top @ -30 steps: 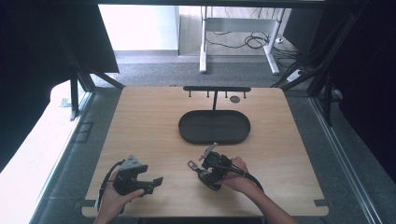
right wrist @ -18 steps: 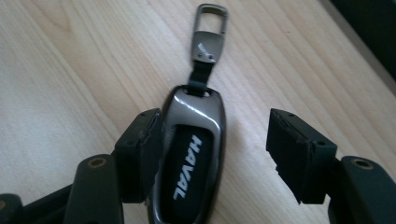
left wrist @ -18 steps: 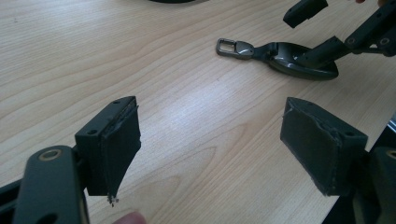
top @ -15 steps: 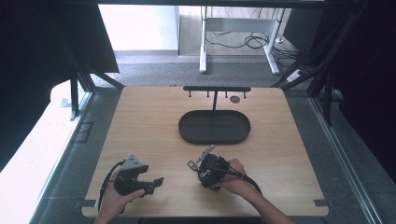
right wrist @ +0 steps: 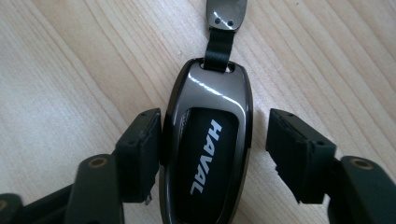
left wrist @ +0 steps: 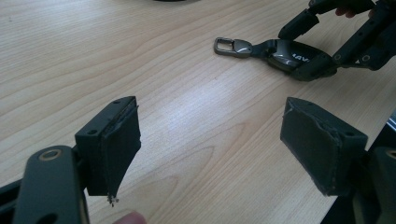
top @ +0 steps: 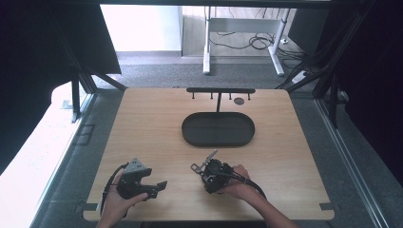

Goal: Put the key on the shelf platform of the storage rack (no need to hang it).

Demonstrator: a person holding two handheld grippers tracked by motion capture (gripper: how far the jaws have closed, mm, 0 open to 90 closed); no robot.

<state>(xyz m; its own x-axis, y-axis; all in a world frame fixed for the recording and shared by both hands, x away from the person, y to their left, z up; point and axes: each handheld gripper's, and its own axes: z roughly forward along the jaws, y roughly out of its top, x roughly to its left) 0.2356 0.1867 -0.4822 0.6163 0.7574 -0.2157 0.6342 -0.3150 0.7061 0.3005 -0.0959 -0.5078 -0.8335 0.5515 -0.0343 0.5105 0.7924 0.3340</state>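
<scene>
Right gripper (right wrist: 212, 154): jaws partly open and astride a dark car key fob (right wrist: 208, 149) marked HAVAL, which lies flat on the wooden table (top: 142, 123). The jaws have just been closing. In the right gripper view one pad touches the fob's side; the other stands clear of it with a strip of table visible between, so the fob is between the jaws but not clamped. A short black strap leads from the fob's far end to a metal clasp (right wrist: 226, 14).

In the high view the right gripper (top: 209, 172) sits near the table's front edge, right of centre, with the clasp pointing away from the person.

Left gripper (left wrist: 210, 154): jaws wide apart, nothing between them, only bare table beneath. It is held to the left of the fob, apart from it.

Further back, a dark oval tray (top: 190, 137) with a black hook rack (top: 221, 90) behind it.
</scene>
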